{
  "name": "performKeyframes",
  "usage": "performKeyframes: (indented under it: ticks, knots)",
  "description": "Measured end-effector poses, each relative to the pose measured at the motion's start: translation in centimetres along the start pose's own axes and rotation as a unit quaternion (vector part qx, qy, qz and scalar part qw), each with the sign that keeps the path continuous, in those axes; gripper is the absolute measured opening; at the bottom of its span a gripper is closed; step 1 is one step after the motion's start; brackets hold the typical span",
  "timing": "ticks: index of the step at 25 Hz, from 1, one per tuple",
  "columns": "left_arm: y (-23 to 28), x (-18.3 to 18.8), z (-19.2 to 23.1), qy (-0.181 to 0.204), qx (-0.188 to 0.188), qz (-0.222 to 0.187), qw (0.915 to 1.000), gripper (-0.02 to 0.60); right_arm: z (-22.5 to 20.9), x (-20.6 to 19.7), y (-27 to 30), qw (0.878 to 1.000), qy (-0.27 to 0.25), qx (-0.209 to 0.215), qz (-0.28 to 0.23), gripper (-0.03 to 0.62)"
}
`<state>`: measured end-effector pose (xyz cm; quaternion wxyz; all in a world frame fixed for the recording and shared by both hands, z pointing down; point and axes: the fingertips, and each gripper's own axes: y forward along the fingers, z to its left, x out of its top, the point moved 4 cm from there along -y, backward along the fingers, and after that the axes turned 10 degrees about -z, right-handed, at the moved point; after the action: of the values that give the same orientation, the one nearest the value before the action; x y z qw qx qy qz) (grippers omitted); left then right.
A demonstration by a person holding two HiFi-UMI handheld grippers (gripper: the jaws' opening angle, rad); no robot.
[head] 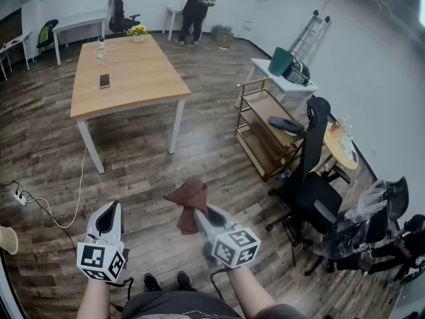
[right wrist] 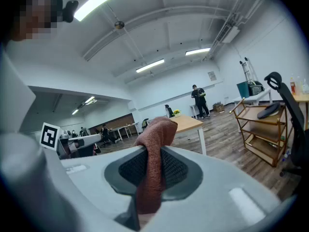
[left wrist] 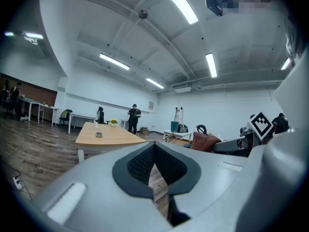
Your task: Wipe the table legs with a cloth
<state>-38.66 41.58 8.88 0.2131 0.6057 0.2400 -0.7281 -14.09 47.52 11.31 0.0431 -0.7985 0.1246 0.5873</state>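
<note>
A: Left side?
B: Power strip (head: 20,197) is on the floor at your 9 o'clock, with a cable running from it toward the table. Your left gripper (head: 109,209) is low at 7 o'clock. Its jaws are closed tip to tip with nothing between them, and only floor shows through the slit.

A: Table?
B: The wooden table (head: 126,72) is at your 11 o'clock, well apart from both grippers. Two white table legs (head: 89,146) show on its near side. A phone (head: 104,80) lies on top and flowers (head: 138,30) sit at the far end.

A: Cloth?
B: The brown cloth (head: 189,195) is at 6 o'clock, just ahead of you. Your right gripper (head: 199,209) is clamped on it. The cloth bunches above the jaw tips and hangs down between the pads, not touching the table.

A: Right side?
B: Wooden shelf cart (head: 265,135) at 2 o'clock and a black office chair (head: 309,178) at 3 o'clock, just beside it. A person (head: 196,5) stands at the far wall at 12 o'clock.
</note>
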Motion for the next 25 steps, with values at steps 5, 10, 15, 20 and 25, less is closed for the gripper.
performKeyframes:
  ticks: [5,10,15,20,25]
  knots:
    - [0.4,-0.6,-0.2,0.001,-0.007,0.005,1.0,0.018,0.1,-0.3,0.6,1.0,-0.011,-0.004,0.007,0.06]
    - [0.0,-1.0,0.2,-0.005,-0.008,0.007,0.9999,0.018,0.2,-0.8,0.9,1.0,-0.02,-0.009,0.013,0.06]
    - [-1.2,-1.7,0.9,-0.022,-0.01,0.001,0.9997,0.018,0.9,-1.0,0.6,0.999,-0.036,-0.017,-0.018,0.061]
    - [-1.7,-3.1,1.6,-0.031,-0.014,0.018,0.9992,0.018,0.6,-2.6,0.2,0.999,-0.028,-0.037,-0.014,0.062]
    - [-1.3,-4.3,2.5,-0.042,-0.018,0.033,0.9984,0.018,0.0,-3.3,0.0,0.997,-0.03,-0.07,-0.015,0.063]
